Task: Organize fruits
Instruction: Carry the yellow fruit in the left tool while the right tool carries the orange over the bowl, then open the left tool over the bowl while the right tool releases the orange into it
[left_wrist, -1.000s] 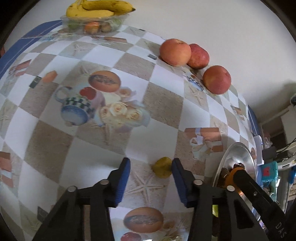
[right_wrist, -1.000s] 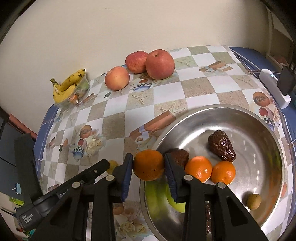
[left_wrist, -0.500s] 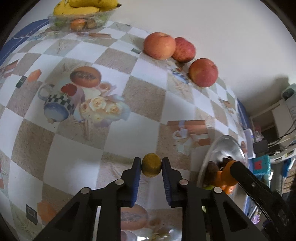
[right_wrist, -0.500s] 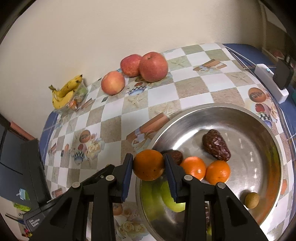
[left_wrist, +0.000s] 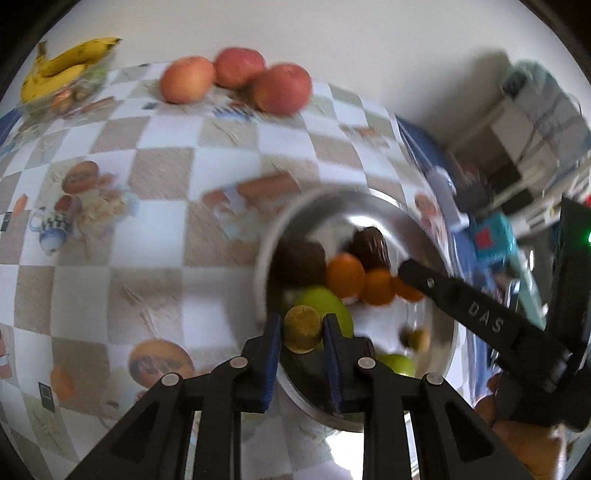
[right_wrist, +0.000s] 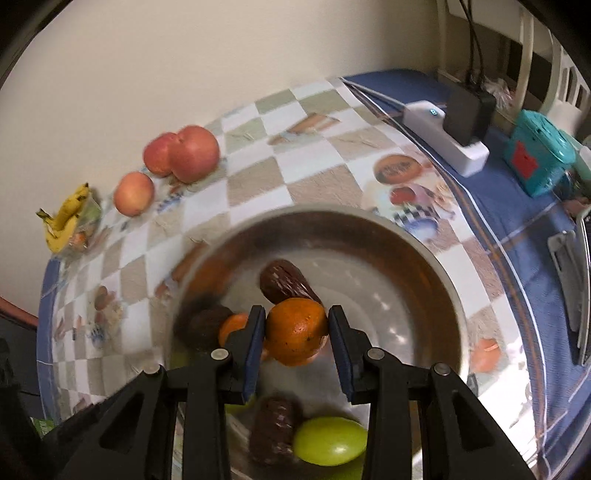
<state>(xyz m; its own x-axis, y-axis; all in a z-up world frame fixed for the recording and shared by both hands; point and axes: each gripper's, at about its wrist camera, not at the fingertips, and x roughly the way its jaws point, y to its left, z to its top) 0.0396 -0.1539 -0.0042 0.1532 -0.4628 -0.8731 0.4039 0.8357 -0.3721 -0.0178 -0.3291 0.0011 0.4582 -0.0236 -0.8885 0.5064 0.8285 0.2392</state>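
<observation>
Over the steel bowl (right_wrist: 436, 258): left gripper (left_wrist: 301, 330) clamped on a small yellow-brown fruit (left_wrist: 302, 328), right gripper (right_wrist: 297, 330) gripping an orange (right_wrist: 295, 330). Delivery step; next, probably lower and release inside.

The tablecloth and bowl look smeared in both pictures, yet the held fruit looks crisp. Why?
Motion blur, probably. Left wrist view: the small brownish fruit in the left gripper stays sharp against a streaked tablecloth. Right wrist view: the orange in the right gripper is crisp, the metal bowl smeared.

Soft daylight, heavy motion blur, fisheye-warped dark edges
</observation>
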